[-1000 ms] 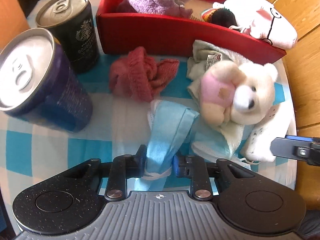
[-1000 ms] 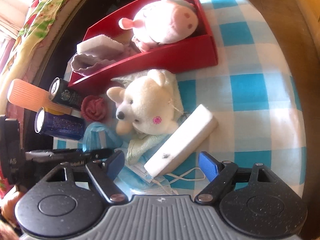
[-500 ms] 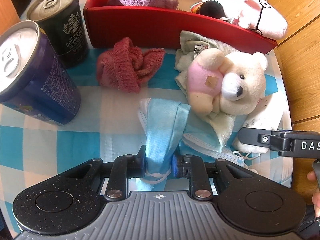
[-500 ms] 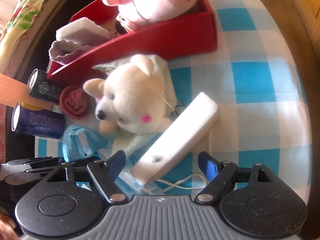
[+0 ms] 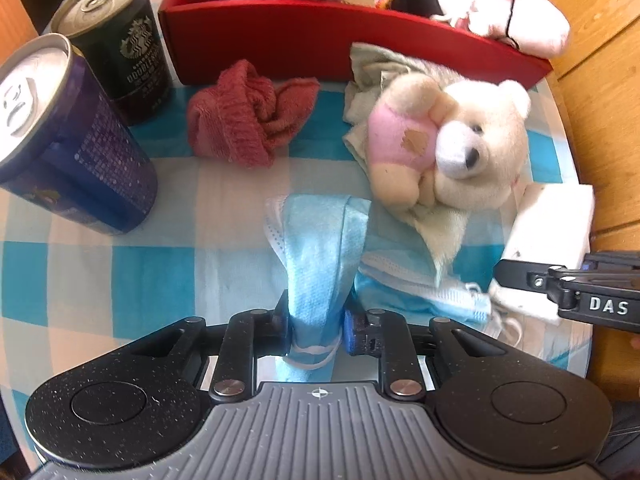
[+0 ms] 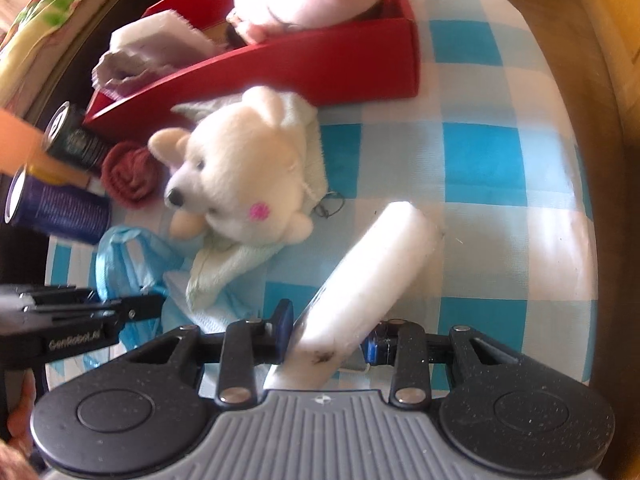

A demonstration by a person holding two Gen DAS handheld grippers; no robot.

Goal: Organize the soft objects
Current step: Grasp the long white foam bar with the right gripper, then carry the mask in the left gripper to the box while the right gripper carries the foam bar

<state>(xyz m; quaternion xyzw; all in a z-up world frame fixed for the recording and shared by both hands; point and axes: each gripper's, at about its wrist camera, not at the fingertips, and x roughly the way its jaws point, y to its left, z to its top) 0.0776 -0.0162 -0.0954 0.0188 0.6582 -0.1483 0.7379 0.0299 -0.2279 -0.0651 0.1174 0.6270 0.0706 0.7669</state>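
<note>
Right wrist view: right gripper (image 6: 326,338) jaws closing on white sponge block (image 6: 372,276), on the table w/ its near end pinched. Light, squishy. Left gripper (image 5: 316,326) pinches floppy blue mask (image 5: 320,248).

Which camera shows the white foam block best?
The right wrist view: the white foam block lies whole, its near end between the closing right gripper jaws. The left wrist view shows it only at the edge, partly hidden.

The right hand-held gripper (image 6: 326,334) is closing its jaws on a white foam block (image 6: 372,276) beside the teddy bear (image 6: 240,176).
</note>
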